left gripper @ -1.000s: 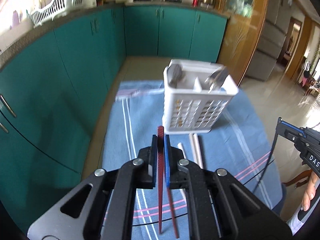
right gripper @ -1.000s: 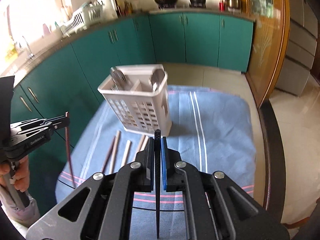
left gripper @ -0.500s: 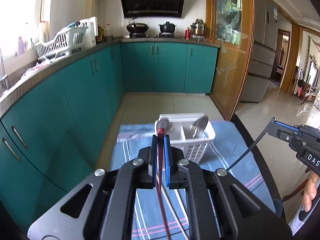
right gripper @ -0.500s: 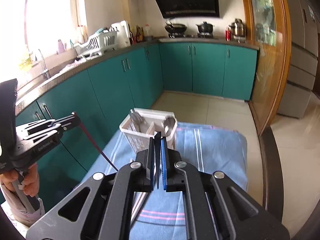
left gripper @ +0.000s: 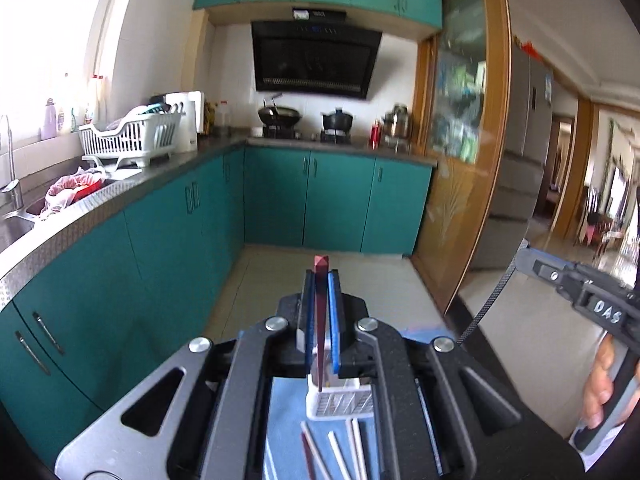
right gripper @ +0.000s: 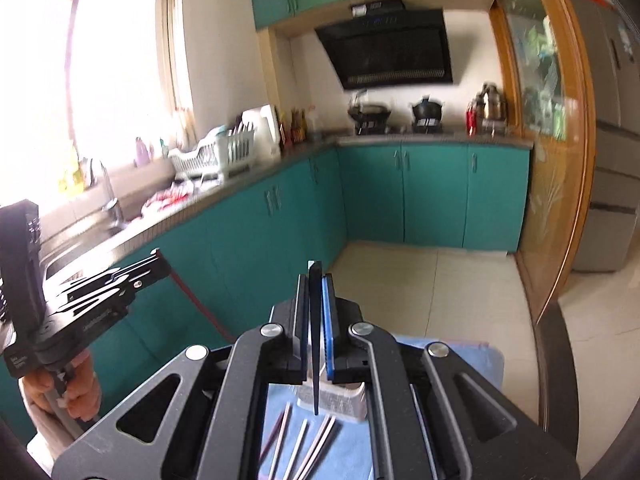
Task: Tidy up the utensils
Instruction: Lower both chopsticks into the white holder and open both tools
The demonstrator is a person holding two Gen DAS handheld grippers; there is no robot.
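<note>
My left gripper (left gripper: 321, 280) is shut on a red chopstick (left gripper: 320, 320) that hangs down toward the white utensil basket (left gripper: 340, 402), seen small below between the gripper arms. My right gripper (right gripper: 316, 276) is shut on a black chopstick (right gripper: 315, 340) whose tip hangs over the same basket (right gripper: 340, 398). Several loose chopsticks (left gripper: 336, 452) lie on the blue cloth in front of the basket; they also show in the right wrist view (right gripper: 298, 446). Each gripper appears in the other's view: the right one (left gripper: 532, 258) and the left one (right gripper: 158, 258) with its red stick.
The blue striped cloth (right gripper: 452, 346) covers the table. Teal cabinets (left gripper: 180, 232) run along the left and back. A white dish rack (left gripper: 128, 138) and a sink (left gripper: 12, 220) sit on the counter. A wooden-framed glass door (left gripper: 468, 160) stands at the right.
Both grippers have risen and tilted upward with their chopsticks. The basket has dropped low in both views and looks much smaller.
</note>
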